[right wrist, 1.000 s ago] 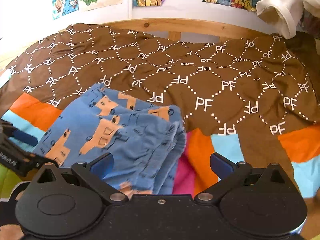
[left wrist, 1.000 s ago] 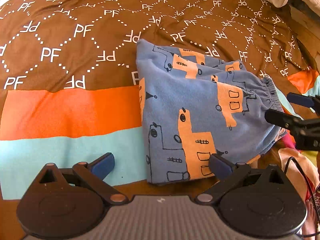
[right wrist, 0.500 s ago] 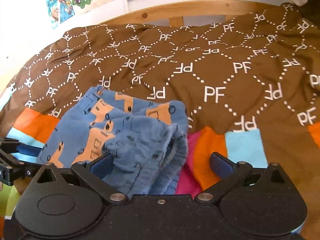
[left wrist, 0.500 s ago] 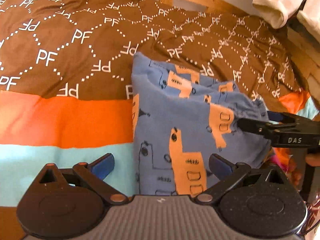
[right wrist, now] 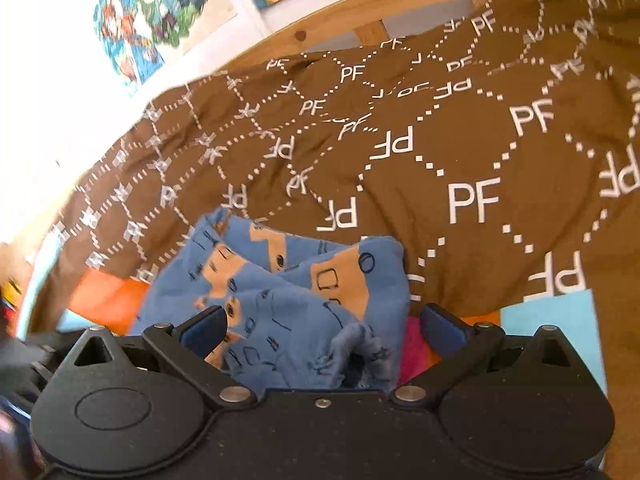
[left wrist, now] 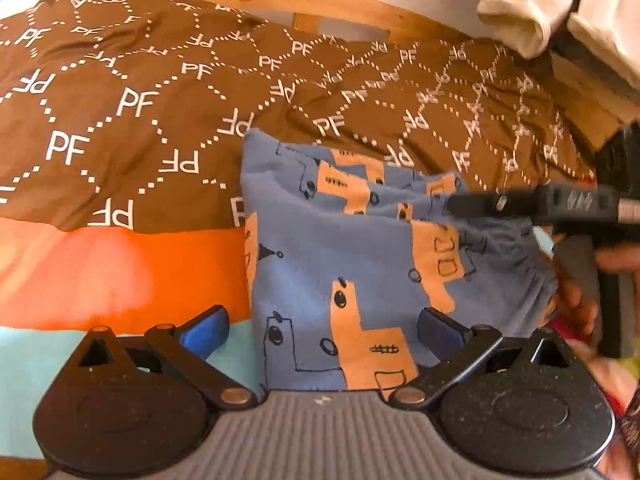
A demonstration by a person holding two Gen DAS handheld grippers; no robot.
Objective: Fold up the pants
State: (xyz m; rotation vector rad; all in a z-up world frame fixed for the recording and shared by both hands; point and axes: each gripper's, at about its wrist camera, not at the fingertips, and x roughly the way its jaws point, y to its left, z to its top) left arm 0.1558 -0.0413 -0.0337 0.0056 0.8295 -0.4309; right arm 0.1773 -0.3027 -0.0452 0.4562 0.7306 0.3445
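Observation:
Blue pants (left wrist: 360,264) with orange shapes lie folded in a compact pile on the bedspread (left wrist: 120,120). My left gripper (left wrist: 324,330) is open at the pile's near edge, its right finger over the cloth. My right gripper (right wrist: 324,326) is open, and the gathered waistband end of the pants (right wrist: 280,304) sits between its fingers. The right gripper also shows in the left wrist view (left wrist: 560,204), reaching across the waistband side of the pile.
The bedspread (right wrist: 460,152) is brown with white PF letters and has orange and light blue blocks (left wrist: 100,272). A wooden bed frame (left wrist: 360,12) runs along the far side. White cloth (left wrist: 532,4) hangs at the far right. Posters (right wrist: 152,12) hang on the wall.
My right gripper has moved forward and tilted, and its fingers now straddle the waistband end. My left gripper has moved in closer to the pile's near edge.

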